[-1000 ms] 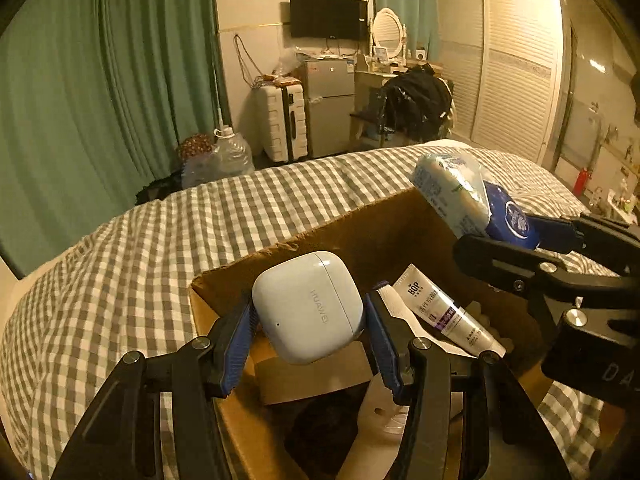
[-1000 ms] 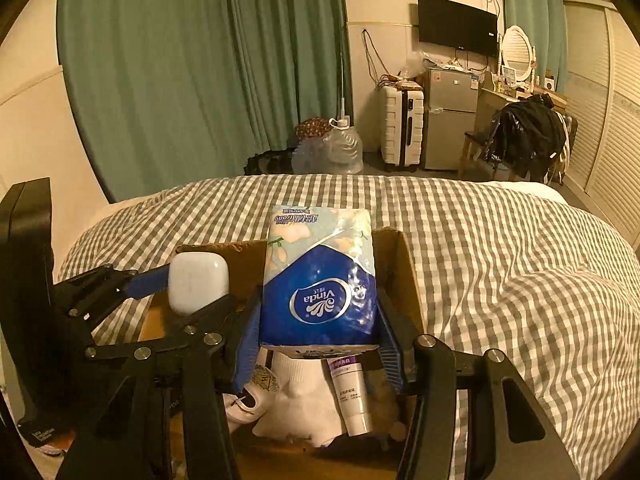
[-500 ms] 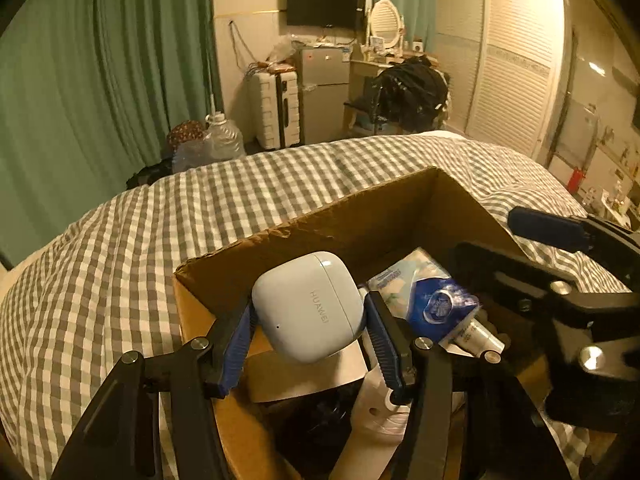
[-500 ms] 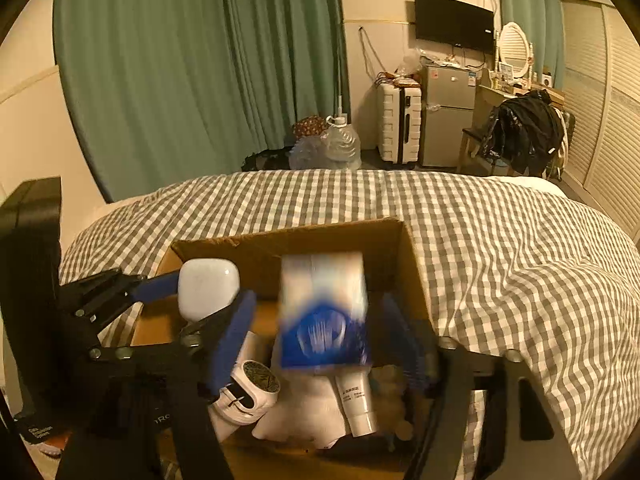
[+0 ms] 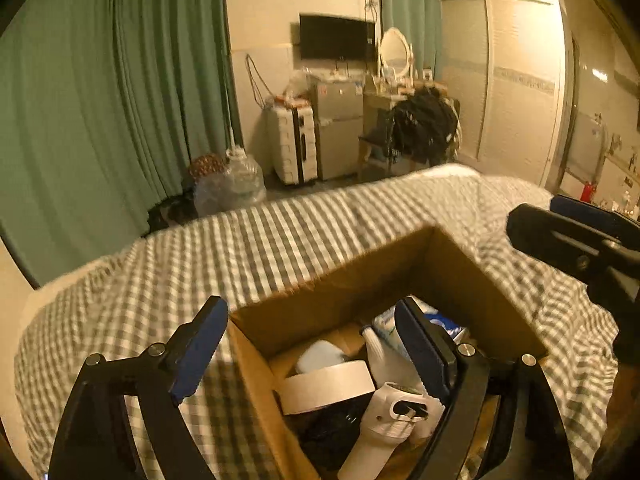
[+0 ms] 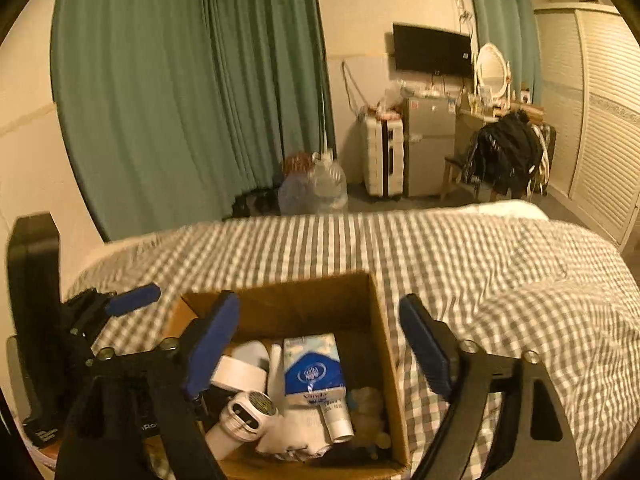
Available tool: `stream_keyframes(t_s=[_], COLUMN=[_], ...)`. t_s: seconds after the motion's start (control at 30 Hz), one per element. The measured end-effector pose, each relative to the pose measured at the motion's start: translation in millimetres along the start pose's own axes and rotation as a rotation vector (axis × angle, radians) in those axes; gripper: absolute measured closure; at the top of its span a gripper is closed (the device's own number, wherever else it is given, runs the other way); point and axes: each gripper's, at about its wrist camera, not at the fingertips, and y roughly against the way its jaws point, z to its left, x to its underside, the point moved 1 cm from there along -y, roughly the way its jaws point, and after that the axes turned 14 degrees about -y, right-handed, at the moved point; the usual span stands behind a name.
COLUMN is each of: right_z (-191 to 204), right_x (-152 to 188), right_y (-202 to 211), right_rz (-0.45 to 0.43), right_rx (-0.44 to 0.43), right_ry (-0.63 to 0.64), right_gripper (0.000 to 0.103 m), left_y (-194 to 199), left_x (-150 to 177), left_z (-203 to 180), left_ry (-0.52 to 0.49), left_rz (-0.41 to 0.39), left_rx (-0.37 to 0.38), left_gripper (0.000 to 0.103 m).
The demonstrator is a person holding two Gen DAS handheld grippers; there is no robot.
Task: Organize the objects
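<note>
An open cardboard box (image 5: pixel 460 276) (image 6: pixel 384 344) sits on the checked bed. Inside lie a white earbud case (image 5: pixel 320 356) (image 6: pixel 250 354), a blue and white tissue pack (image 6: pixel 312 364) (image 5: pixel 444 326), a roll of tape (image 5: pixel 326 386) (image 6: pixel 240 376), a white handheld device (image 5: pixel 394 412) (image 6: pixel 244 412) and a tube (image 6: pixel 336 416). My left gripper (image 5: pixel 310 348) is open and empty above the box's left part. My right gripper (image 6: pixel 320 344) is open and empty above the box. The left gripper also shows at the left of the right wrist view (image 6: pixel 132 300).
The grey and white checked duvet (image 6: pixel 480 264) covers the bed around the box. Beyond the bed stand green curtains (image 6: pixel 192 92), a water jug (image 6: pixel 324 188), a white suitcase (image 6: pixel 382 156), a small fridge (image 6: pixel 428 144) and a chair with a black bag (image 6: pixel 508 152).
Both grippers opened. The earbud case dropped from my left gripper into the box, and the tissue pack from my right gripper landed in the box. Both grippers rose and drew back.
</note>
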Motion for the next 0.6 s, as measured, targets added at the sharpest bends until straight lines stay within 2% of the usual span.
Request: stream_keyframes(t_s=[0.07,0.27,0.5,0.6], right_z=[3,17,41,52], right_x=[-5,-20,-39,-38], right_y=[17,67,148,186], right_rz=[-0.046,-0.119,-0.252,-0.338], right_rx=[-0.002,-0.001,0.012,0.026], right_ry=[-0.001,0.013,0.041,0.066], right_gripper=[0.013,0.013,0.005,0.002], left_y=[22,85,158,181], left_x=[-7,-27,-29,-28], left_z=[5,12,3,1], left_ry=[0.009,0.003,-0.037,-0.029], left_rz=[-0.049,-0.150,-0.243,-0.262], left_rx=[-0.010,-0.057,-0.079,-0.101], left_gripper=[0.007,0.001,0.000,0.000])
